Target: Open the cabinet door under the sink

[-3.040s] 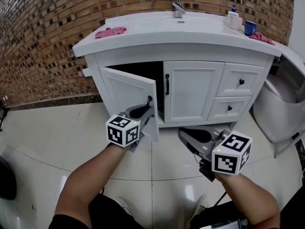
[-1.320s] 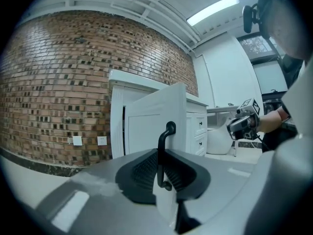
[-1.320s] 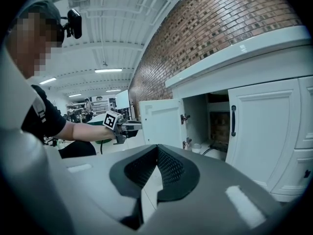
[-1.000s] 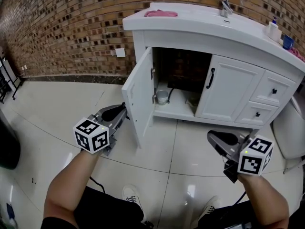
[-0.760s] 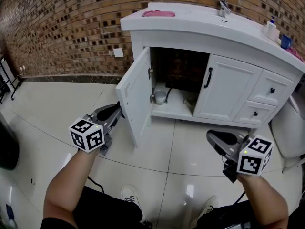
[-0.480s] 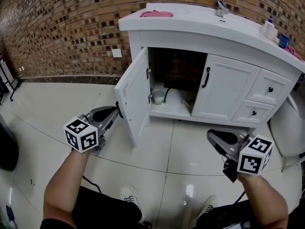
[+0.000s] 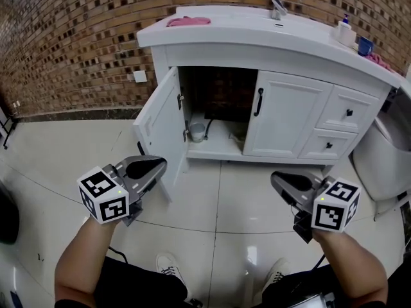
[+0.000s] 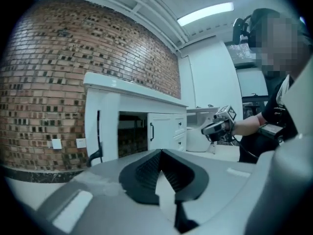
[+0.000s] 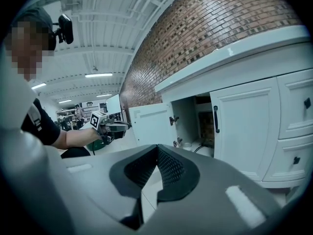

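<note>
The white sink cabinet point(image 7: 270, 56) stands against the brick wall. Its left door point(image 7: 157, 124) is swung wide open to the left, showing the dark inside. In the left gripper view the door is seen edge-on, with its black handle point(image 8: 99, 133) on the outer face. My left gripper point(image 7: 162, 164) hovers low in front of that door, apart from it, jaws shut point(image 8: 159, 153) with nothing between them. My right gripper point(image 7: 275, 178) hangs over the floor before the closed right door point(image 7: 282, 114), shut point(image 9: 157, 148) and holding nothing.
Inside the cabinet stand a small cup point(image 7: 197, 131) and a hose. Two drawers point(image 7: 347, 114) sit at the right, and a toilet point(image 7: 382, 153) beyond them. On the counter are a pink cloth point(image 7: 188, 21), a faucet point(image 7: 277, 5), a soap bottle point(image 7: 345, 32) and a blue cup point(image 7: 365, 45).
The left gripper has come off the door's handle and drawn back toward me, its jaws closing. The door stands wider open. The right gripper has barely shifted.
</note>
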Tool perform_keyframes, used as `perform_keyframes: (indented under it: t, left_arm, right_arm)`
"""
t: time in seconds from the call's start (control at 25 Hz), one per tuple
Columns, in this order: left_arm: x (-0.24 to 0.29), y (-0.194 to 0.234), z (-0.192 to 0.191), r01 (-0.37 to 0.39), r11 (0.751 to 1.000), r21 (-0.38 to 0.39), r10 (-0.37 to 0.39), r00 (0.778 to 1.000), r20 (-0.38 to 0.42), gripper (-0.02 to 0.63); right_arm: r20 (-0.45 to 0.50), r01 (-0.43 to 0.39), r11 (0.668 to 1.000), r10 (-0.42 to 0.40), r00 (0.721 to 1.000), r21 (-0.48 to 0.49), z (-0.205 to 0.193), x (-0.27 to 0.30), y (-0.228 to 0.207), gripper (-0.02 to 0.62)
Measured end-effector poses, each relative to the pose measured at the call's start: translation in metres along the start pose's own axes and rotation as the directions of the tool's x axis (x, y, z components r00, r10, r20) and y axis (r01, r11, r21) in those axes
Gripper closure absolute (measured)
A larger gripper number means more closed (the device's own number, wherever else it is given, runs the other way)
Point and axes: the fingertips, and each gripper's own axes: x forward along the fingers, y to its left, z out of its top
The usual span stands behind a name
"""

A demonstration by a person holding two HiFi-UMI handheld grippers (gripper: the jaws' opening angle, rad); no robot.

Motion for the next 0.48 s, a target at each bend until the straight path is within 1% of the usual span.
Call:
perform_keyframes:
  t: [0.12, 0.24, 0.36, 0.48]
  left_arm:
    - [0.025, -0.038, 0.014, 0.052, 0.999, 0.008, -0.053, 0.997, 0.058, 0.6]
    - [0.043, -0.068, 0.023, 0.083, 0.996, -0.018, -0.081, 0.992, 0.099, 0.6]
    - [0.059, -0.09, 0.028, 0.126, 0.992, -0.015, -0.124, 0.986, 0.116, 0.6]
    - [0.065, -0.099, 0.03, 0.154, 0.988, -0.02, -0.15, 0.981, 0.125, 0.6]
  right_arm:
    - [0.013, 0.029, 1.0, -0.029, 0.999, 0.002, 0.003, -0.004, -0.002, 0.588]
    - [0.013, 0.039, 0.999, -0.039, 0.999, -0.003, 0.006, -0.004, -0.001, 0.588]
    - [0.016, 0.042, 0.999, -0.042, 0.999, -0.002, 0.008, -0.009, 0.004, 0.588]
    - [0.029, 0.037, 0.999, -0.036, 0.999, -0.013, 0.009, -0.013, 0.014, 0.588]
